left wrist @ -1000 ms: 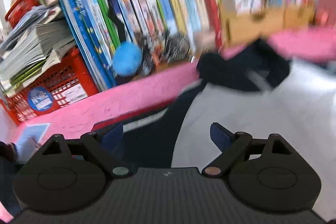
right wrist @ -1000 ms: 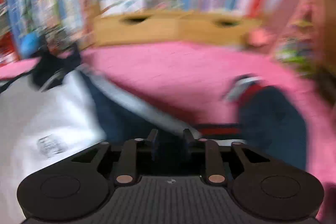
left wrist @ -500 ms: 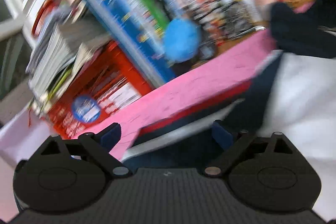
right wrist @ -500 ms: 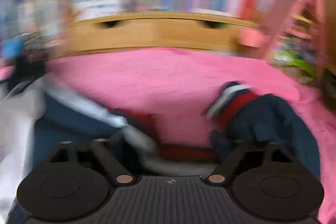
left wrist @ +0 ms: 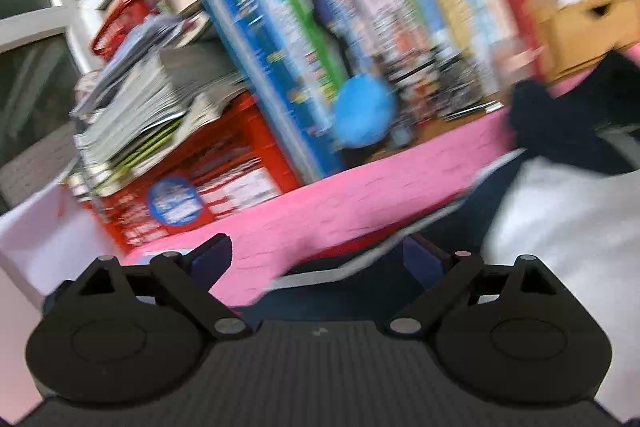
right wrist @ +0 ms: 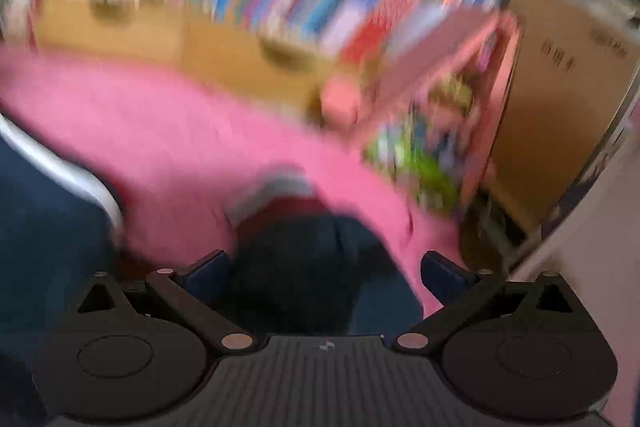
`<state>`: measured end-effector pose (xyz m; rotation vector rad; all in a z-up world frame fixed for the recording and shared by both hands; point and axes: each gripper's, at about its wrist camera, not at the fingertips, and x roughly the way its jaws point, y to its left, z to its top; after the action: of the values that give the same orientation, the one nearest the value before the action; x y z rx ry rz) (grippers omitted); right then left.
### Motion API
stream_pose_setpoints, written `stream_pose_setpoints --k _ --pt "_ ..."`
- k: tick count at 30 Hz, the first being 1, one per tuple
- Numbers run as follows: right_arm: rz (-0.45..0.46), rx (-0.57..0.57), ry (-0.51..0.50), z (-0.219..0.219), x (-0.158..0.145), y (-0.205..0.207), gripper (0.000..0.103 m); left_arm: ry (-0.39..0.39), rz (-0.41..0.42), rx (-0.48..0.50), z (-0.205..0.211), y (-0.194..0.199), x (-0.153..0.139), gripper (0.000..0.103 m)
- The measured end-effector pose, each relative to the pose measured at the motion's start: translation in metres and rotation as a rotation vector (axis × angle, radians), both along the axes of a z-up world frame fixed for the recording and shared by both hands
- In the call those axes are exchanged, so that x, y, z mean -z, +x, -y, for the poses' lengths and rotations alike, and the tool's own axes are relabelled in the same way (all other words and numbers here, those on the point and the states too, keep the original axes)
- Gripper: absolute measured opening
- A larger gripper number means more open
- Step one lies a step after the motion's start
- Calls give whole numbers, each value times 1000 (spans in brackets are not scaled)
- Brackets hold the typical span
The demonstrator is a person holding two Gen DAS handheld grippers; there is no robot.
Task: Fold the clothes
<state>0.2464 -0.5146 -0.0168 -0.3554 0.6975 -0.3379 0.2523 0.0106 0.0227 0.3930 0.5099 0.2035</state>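
A white and navy jacket lies spread on the pink cloth. Its navy sleeve with a white and red stripe runs under my left gripper, which is open and empty just above it. In the right wrist view the other navy sleeve, with a red and white cuff, lies between the fingers of my right gripper, which is open. The jacket's navy side shows at the left. Both views are blurred.
A row of upright books and a red crate under stacked magazines stand behind the cloth. A blue plush toy leans there. Wooden drawers, a pink rack and a cardboard box stand at the right.
My right gripper opened, let go of the jacket's side and swung right over the other sleeve. My left gripper swung left along the left sleeve and stayed open.
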Motion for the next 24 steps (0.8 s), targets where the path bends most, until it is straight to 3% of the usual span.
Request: stream_pose_setpoints --k 1,2,3,5,9,13,16,17,19,20,21,24 --pt "20 36 73 8 -2 -3 52 -21 -3 38 4 -7 -3 94" --pt "41 72 144 15 -4 -7 9 -35 -9 74 8 -13 -5 94" --pt "94 142 184 20 -11 -13 8 -44 -13 96 11 -19 -6 94" --pt "213 170 236 28 -36 -34 8 -61 -15 133 18 -28 -9 94" --pt "437 10 415 6 -107 -77 8 -113 -3 167 21 -40 -13 95" --pt "508 -308 606 -66 -154 -79 8 -167 12 139 12 -54 -14 96" --pt "421 -597 790 -160 -152 -67 9 -194 30 97 -2 -70 -14 99" --pt "380 -648 818 -189 -140 -62 13 -209 25 88 -6 -75 -11 99" --pt "296 -745 872 -247 -115 -52 39 -239 7 75 -13 -84 -4 99" --pt "234 -737 873 -271 -102 -49 64 -254 -2 69 -16 -88 0 99" --pt "172 -718 865 -288 -89 -51 71 -247 -2 73 -17 -94 3 99" --pt "42 -692 791 -316 -58 -63 76 -210 4 98 -17 -105 10 99"
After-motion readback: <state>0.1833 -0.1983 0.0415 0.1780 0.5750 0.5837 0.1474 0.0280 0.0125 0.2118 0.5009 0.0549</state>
